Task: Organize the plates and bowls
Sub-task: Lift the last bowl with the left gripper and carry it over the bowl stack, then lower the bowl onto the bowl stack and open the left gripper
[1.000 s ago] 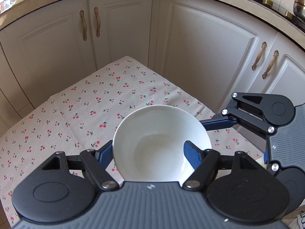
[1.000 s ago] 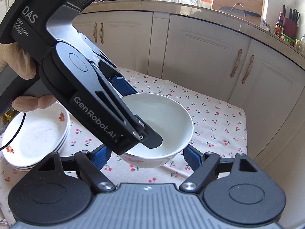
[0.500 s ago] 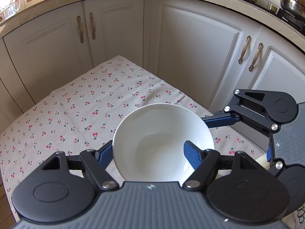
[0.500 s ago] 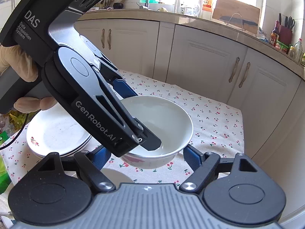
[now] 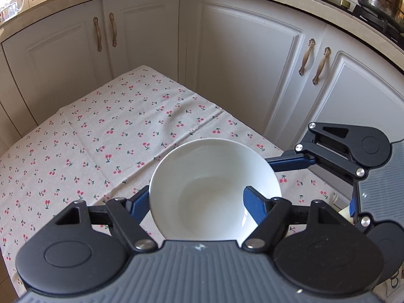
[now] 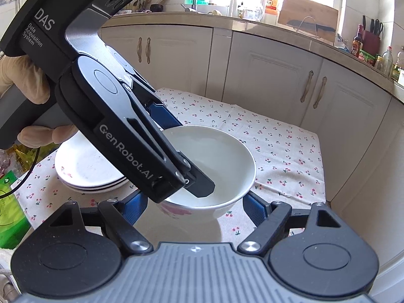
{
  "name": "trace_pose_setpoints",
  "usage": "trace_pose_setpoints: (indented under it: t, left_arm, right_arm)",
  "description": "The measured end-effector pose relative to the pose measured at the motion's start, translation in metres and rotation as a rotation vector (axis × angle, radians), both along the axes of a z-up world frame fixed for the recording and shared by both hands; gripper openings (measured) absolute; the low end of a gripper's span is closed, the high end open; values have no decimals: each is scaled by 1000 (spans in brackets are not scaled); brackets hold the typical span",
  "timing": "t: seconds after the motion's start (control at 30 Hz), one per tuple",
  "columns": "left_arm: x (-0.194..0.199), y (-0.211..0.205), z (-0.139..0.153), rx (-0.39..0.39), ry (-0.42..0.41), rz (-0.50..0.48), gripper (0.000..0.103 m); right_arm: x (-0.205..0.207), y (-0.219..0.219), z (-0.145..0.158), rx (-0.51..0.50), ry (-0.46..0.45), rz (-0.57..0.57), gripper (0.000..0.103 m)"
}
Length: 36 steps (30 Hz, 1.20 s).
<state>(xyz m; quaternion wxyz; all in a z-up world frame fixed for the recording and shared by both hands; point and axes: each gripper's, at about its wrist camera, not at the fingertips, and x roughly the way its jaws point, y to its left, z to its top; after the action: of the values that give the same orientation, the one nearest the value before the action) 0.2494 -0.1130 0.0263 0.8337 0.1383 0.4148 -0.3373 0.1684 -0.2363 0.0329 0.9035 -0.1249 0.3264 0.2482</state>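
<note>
Right wrist view shows the left tool [image 6: 199, 184] clamped on the near rim of a white bowl [image 6: 222, 159], one finger inside and one outside, holding it in the air at frame centre above the cherry-print table [image 6: 285, 151]. The right tool [image 5: 290, 164] is spread wide and holds nothing. A stack of plates [image 6: 83, 169] sits at middle left, so the plates look gathered; the bowl has yet to be set down, probably on that stack. Compared with a second ago, the bowl has risen, more of the tablecloth shows beneath it, and the grip is unchanged.
</note>
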Motion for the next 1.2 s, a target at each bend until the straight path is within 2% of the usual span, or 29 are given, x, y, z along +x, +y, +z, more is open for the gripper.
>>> trace_pose_setpoints:
  t: [0.47, 0.67, 1.2]
  left_arm:
    - [-22, -2, -16, -17, 26, -25, 77]
    - [-29, -4, -20, 4, 8, -33, 77]
    - [-33, -4, -31, 21, 19, -54, 77]
  right_arm:
    - [-26, -5, -12, 10, 35, -16, 86]
    - [-28, -5, -19, 15, 56, -20, 86]
    - [-31, -8, -25, 41, 92, -9, 86]
